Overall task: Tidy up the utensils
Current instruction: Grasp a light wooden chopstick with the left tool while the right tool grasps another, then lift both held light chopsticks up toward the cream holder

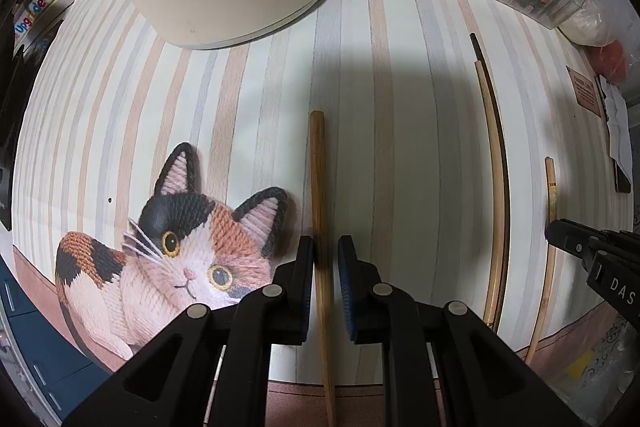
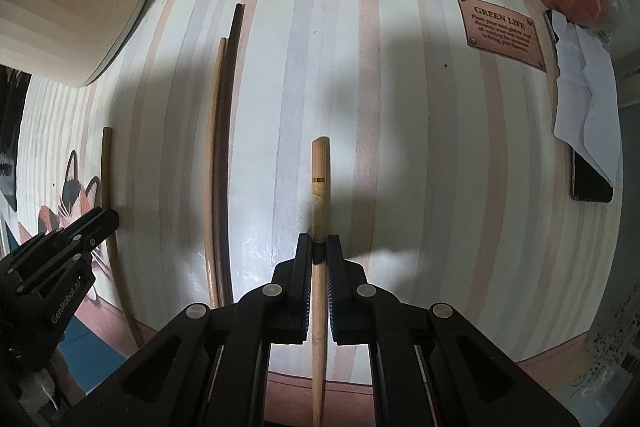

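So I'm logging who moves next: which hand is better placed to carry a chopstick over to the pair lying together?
Probably right. The right gripper has its jaws shut on a chopstick, while the left gripper jaws stand apart around theirs, not pressing it.

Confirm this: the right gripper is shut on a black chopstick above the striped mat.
Not quite. The right gripper is shut on a light wooden chopstick, not a black one, as the right wrist view shows. The black chopstick lies loose on the striped mat to its left, beside a pale chopstick.
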The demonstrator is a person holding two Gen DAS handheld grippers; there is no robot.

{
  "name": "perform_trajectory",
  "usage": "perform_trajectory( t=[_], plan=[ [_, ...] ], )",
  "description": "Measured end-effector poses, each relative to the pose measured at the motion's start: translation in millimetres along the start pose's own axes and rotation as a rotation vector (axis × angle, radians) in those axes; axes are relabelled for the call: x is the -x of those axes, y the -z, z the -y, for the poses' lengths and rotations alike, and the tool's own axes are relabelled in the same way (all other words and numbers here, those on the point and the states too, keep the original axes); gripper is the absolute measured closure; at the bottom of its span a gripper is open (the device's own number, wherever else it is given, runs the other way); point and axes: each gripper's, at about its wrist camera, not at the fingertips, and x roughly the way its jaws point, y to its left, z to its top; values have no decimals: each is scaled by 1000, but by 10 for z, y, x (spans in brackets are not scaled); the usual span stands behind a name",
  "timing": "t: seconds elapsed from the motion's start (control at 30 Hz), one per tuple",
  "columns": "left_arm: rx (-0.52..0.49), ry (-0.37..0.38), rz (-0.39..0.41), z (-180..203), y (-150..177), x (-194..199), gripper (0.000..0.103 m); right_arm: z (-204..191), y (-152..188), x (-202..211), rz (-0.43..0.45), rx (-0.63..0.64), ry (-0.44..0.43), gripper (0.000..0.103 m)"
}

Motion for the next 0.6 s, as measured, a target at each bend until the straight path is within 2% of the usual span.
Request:
perform_trajectory(
  t=[0.03,0.2,0.37,0.47,0.57,0.6],
  plan=[
    [0,0,-1,11,-74,-89,91,19,3,-3,0,-1,-1,95],
    [1,1,0,0,-41,-60,91,64,16,5,-3,-12,-8,95],
    [-1,0,0,1,-48,-50,92,25,5,-5,-6,-6,20,95],
    [-30,5,19,20,-36,-29,99,-55,2,-14,0,0,47,95],
    [-91,-23,59,128,2,-25,98,-135,59,11,37,10,63,96],
    [-91,-2,59,133,16,-10,98,-121,90,19,56,6,38,96]
  ],
)
